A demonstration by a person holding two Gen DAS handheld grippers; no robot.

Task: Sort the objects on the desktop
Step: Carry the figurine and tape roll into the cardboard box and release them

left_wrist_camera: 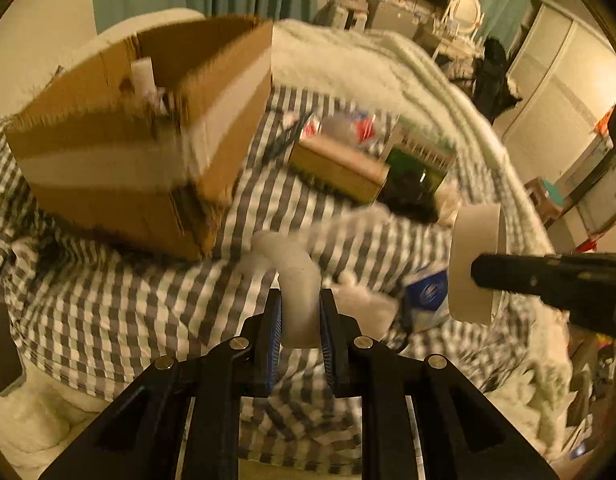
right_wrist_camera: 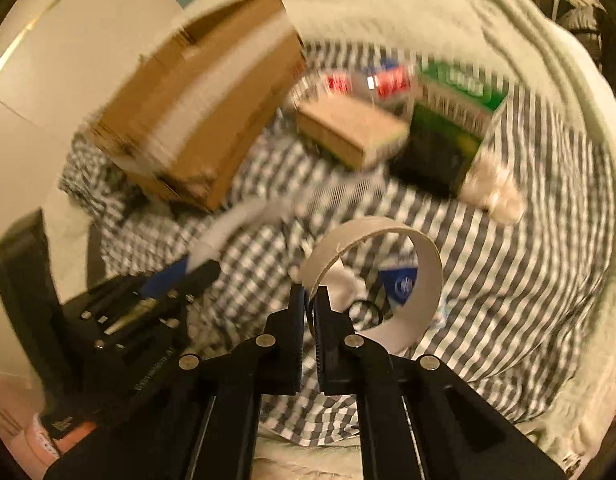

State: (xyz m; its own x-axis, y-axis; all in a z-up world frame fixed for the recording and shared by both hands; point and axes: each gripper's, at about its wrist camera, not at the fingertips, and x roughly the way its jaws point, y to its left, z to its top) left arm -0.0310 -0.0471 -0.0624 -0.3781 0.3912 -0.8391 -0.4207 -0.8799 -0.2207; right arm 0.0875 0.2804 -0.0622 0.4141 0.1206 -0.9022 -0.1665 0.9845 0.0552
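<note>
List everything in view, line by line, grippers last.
Cardboard box: one, brown, open, far left on checked cloth.
Small carton: one, tan, centre.
Green box: one, green and black, right of the carton.
Blue-and-white packet: one, on the cloth, near.
White curved piece: one, in left gripper.
Cardboard ring: one, off-white, in right gripper.
Grippers: two, black, both shut on their items.

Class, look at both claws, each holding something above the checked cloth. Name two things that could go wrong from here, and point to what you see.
1. The right claw pinches only the thin wall of the tape ring; it might swing or slip out.
2. The left claw grips the bent white piece at one end, so it could twist loose before reaching the cardboard box.
</note>
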